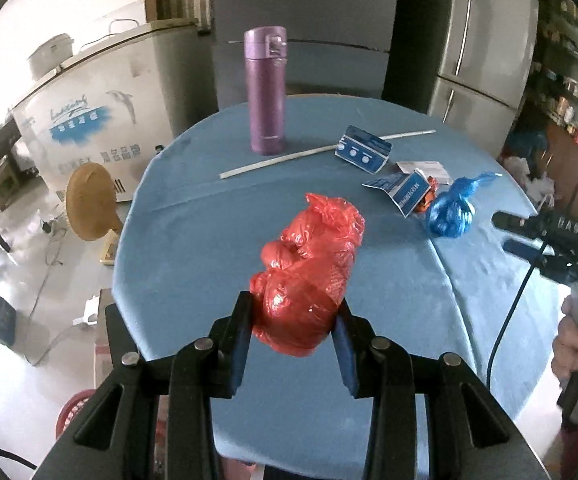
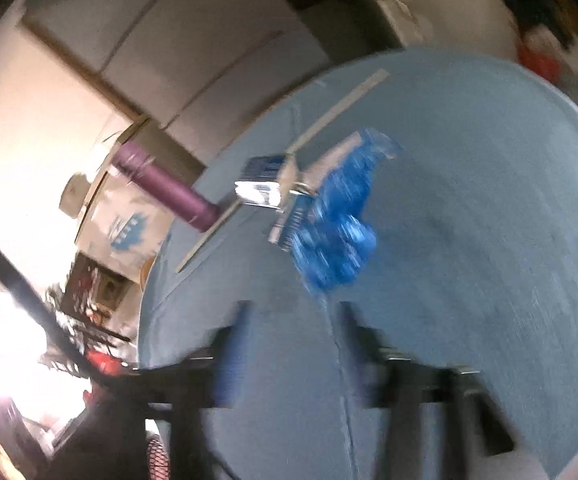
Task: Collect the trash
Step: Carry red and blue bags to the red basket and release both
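The left gripper (image 1: 293,320) is clamped on a crumpled red plastic bag (image 1: 309,276), held up above the round table with the light blue cloth (image 1: 193,248); both blue pads press into the bag's lower bulge. The right gripper (image 2: 291,344) stands wide with nothing between its fingers, hovering over the cloth just short of a knotted blue plastic bag (image 2: 337,220), which lies on the table; that view is motion-blurred, so fine detail is lost. From the left wrist view the blue bag (image 1: 451,210) sits toward the table's right side, touching a torn blue-and-white paper carton piece (image 1: 403,192), with an orange scrap (image 1: 427,200) wedged between them. A second blue-and-white carton piece (image 1: 363,150) lies farther back, resting over a long thin white stick (image 1: 321,152). A tall purple metal flask (image 1: 265,88) stands upright behind the stick's middle. A white paper wrapper (image 1: 425,169) lies behind the blue bag. Off the table: a chest freezer (image 1: 101,92) at left, a grey refrigerator (image 1: 485,40) behind.
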Tool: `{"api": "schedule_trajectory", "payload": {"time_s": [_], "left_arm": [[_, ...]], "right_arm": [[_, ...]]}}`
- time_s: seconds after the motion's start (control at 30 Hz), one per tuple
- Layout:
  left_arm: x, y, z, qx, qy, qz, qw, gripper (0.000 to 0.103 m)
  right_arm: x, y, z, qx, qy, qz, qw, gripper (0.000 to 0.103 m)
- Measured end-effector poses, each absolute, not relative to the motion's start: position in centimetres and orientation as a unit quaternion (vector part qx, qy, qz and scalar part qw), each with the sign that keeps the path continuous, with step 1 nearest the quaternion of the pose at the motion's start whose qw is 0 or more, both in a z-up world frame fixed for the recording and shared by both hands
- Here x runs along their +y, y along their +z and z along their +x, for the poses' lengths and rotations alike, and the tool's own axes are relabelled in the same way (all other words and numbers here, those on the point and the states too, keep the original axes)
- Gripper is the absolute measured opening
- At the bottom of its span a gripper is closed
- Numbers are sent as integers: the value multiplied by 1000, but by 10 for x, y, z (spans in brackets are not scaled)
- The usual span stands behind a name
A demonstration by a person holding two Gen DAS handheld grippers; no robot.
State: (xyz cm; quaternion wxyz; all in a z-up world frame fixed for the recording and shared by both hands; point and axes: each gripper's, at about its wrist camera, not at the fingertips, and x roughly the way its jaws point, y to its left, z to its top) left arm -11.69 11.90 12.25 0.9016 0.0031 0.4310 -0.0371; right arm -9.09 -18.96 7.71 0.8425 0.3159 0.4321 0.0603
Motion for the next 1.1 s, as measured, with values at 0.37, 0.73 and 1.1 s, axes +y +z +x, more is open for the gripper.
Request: {"api": "schedule_trajectory", "payload": {"time_s": [0.37, 0.73, 1.1], "left_arm": [[138, 128, -136, 415, -40, -29, 909, 40], [175, 135, -157, 396, -16, -64, 916, 40], [216, 140, -194, 381, 97, -40, 919, 40]], "right_arm": [[-229, 45, -13, 446, -8, 372, 814, 81], [-177, 36, 20, 475, -51, 232, 847, 65], [-94, 86, -65, 459, 190, 256, 829, 65]]}}
